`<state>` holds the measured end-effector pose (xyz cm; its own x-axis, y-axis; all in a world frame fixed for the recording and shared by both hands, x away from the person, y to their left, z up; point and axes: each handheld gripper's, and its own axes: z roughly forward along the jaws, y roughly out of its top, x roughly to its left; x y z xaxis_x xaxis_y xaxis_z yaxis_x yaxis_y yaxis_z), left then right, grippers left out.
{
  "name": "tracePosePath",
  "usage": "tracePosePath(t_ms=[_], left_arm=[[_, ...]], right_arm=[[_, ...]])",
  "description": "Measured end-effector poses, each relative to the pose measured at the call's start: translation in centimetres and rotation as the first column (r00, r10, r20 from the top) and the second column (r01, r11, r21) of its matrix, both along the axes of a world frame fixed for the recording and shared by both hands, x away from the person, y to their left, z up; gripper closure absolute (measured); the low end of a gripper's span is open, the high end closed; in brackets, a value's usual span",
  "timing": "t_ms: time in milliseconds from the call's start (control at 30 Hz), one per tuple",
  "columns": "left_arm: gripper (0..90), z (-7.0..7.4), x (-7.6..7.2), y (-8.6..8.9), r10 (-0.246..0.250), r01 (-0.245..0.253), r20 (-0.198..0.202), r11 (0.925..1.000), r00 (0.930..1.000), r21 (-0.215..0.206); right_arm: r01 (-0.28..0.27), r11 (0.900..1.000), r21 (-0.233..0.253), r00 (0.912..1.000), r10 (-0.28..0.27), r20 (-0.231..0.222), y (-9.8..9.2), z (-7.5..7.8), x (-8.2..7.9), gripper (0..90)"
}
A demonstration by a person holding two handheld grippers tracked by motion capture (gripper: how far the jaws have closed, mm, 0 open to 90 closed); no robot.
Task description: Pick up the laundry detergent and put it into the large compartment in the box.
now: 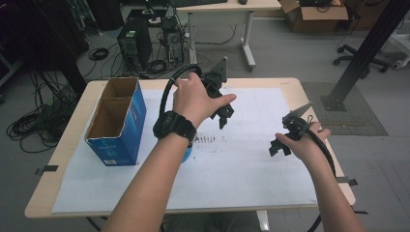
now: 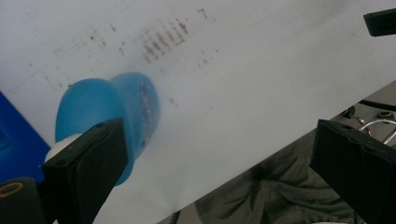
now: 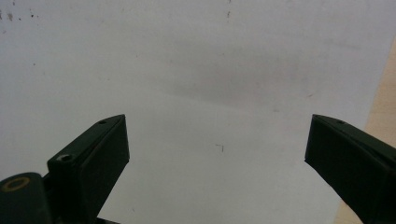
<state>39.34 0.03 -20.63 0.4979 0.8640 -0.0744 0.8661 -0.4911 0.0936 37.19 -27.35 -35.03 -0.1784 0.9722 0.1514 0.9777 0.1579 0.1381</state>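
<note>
Grey floor point(image 1: 290, 53), tangled cables point(image 1: 29, 123), a white desk point(image 1: 232, 6) behind.

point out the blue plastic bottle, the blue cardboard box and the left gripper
blue plastic bottle point(image 2: 109, 105): left gripper view, its rounded body
blue cardboard box point(image 1: 126, 129): high view, its side wall
left gripper point(image 1: 226, 115): high view, between its fingers

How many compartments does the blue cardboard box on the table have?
2. The blue box stands open at the table's left side, split by one divider: one compartment on the far side, one compartment nearer the person. Both look empty, though their floors are partly hidden.

Dim, even indoor light, soft shadows, blurred close-ups in gripper views, no glare
</note>
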Motion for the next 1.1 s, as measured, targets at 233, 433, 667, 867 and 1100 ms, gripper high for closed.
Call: tracePosePath(t_ms=[233,433,667,867,1100], left_arm=[[4.6,0.4,0.4,1.6,0.021,-0.021,0.01,0.9998,0.9997,0.002],[4.6,0.5,0.8,3.4,0.057,-0.058,0.015,0.9982,0.9982,0.014],[4.6,0.4,1.2,5.1,0.089,-0.089,0.024,0.9959,0.9958,0.013],[4.6,0.1,1.4,5.4,0.09,-0.091,0.021,0.9955,0.9957,0.025],[4.6,-0.8,1.6,5.6,0.103,-0.104,0.016,0.9933,0.9945,0.05]], right_arm=[[0.01,1.0,0.008,0.9999,-0.01,-0.003,-0.1,-0.2,0.1,6.4],[0.009,1.0,0.005,0.9999,-0.008,-0.005,-0.2,-0.4,0.2,6.4],[0.007,1.0,0.003,0.9999,-0.007,-0.007,0.0,-0.6,0.3,6.2],[0.004,1.0,0.001,1.0,-0.004,-0.009,0.2,-0.7,0.4,6.2],[-0.001,1.0,0.002,0.9999,0.001,-0.011,0.1,-1.0,0.4,6.2]])
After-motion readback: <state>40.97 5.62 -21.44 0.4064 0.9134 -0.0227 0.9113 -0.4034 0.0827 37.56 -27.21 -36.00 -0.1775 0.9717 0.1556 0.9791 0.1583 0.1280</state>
